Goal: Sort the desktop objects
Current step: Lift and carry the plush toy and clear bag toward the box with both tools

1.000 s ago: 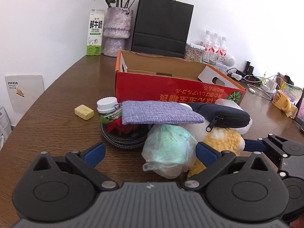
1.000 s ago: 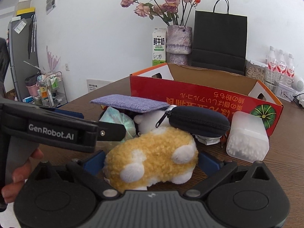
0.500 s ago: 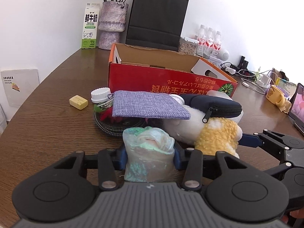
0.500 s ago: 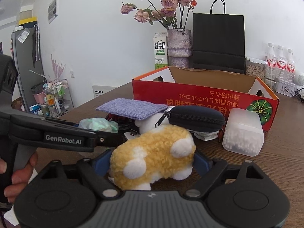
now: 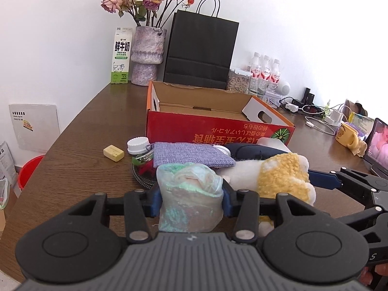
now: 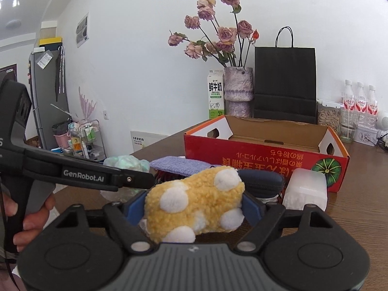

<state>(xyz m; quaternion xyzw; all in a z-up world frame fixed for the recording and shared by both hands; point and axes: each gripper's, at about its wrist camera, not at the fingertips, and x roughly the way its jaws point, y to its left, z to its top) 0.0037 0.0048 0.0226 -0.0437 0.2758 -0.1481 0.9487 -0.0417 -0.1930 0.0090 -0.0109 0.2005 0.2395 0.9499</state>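
Both tools are built alike. The left gripper (image 5: 191, 200) has a ribbed grey body at the bottom of its own view, flanked by two round black discs with shallow circular recesses. Black linkage arms with triangular cut-outs run forward from them, pinned with small silver rivets, and end in blue pads. The right gripper (image 6: 194, 206) shows the same grey ribbing, black discs, silver rivets and blue pads. At the left of the right wrist view, the other tool's black side bears white "GenRobot.AI" lettering and a small screw, above a grey pistol-style handle.
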